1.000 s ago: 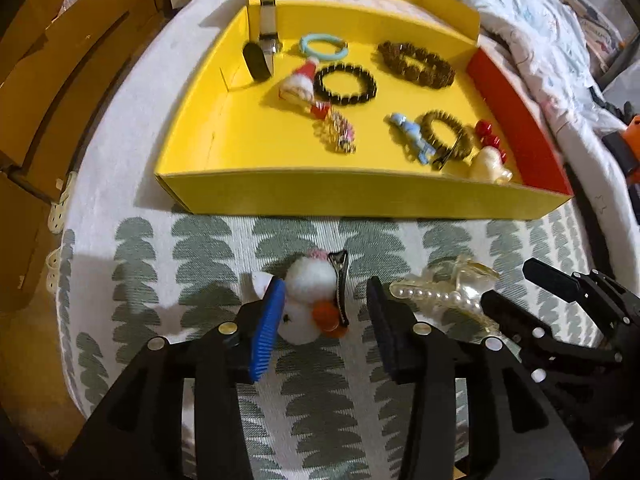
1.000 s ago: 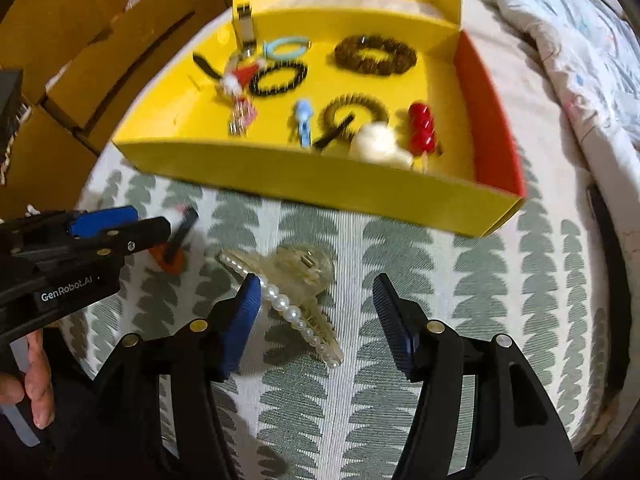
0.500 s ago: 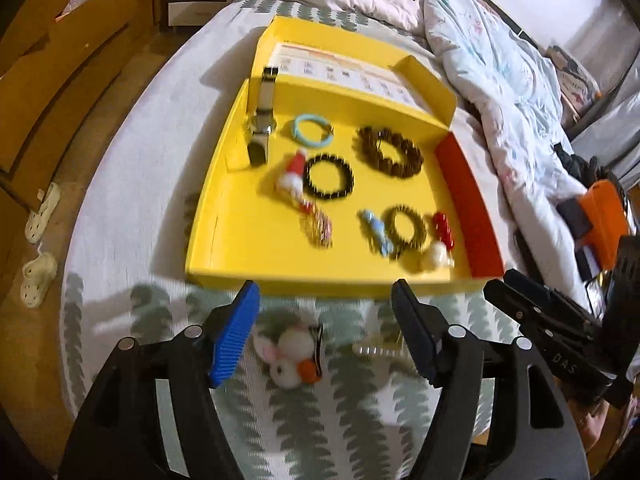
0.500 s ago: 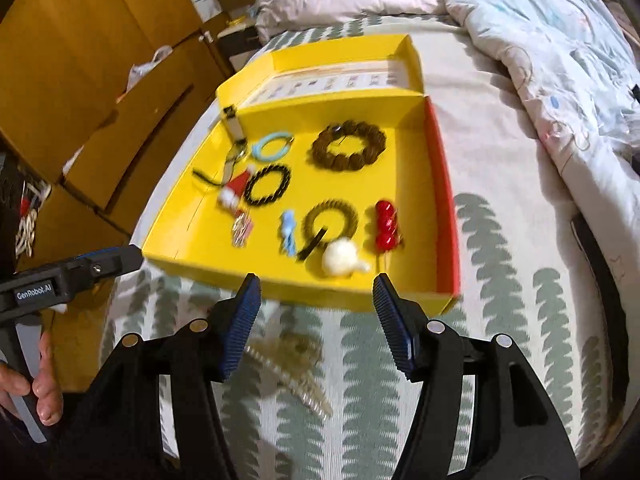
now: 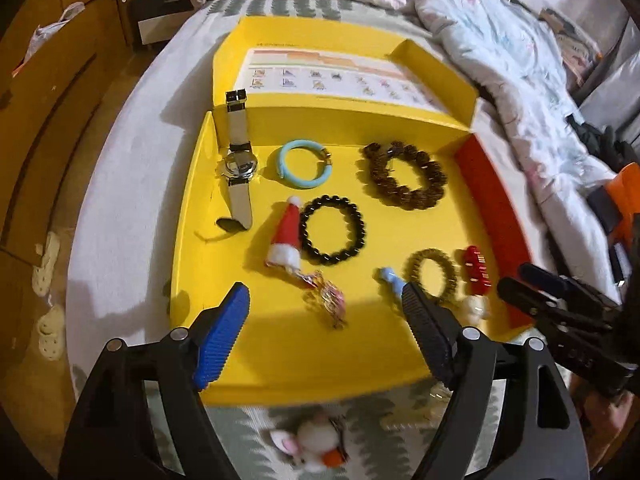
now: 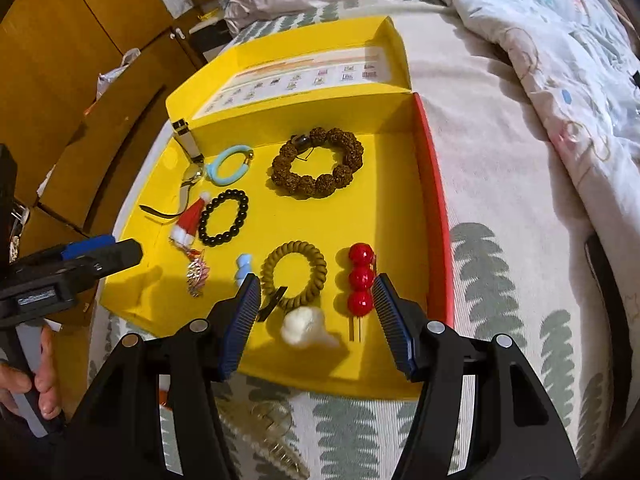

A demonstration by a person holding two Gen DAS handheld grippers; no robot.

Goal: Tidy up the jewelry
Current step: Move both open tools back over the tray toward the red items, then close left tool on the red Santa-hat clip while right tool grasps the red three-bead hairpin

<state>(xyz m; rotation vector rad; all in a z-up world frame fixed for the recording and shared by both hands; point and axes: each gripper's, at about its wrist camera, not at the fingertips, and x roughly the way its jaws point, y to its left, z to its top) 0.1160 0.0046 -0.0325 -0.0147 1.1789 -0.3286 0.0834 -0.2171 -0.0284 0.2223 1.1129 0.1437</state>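
In the left wrist view, the left hand-held gripper (image 5: 324,340) is now hovering over the near edge of the yellow tray (image 5: 400,120), where a second ago it was low over the bedspread around the white pompom hair clip (image 5: 316,446); its jaws have just been opening and are standing wide with nothing between them; the clip is lying on the bed just in front of the tray's near wall, so it is judged as set down outside the tray and not yet sorted; the black bead bracelet (image 5: 332,230) is sitting near the tray's middle.

In the right wrist view, the right hand-held gripper (image 6: 316,320) is likewise lifted from the pearl claw clip (image 6: 264,428), which is lying on the bed just short of the tray (image 6: 436,216); its jaws are standing apart, gripping nothing, framing the white fluffy clip (image 6: 304,328) and red bead pin (image 6: 361,280) inside the tray's near right corner.
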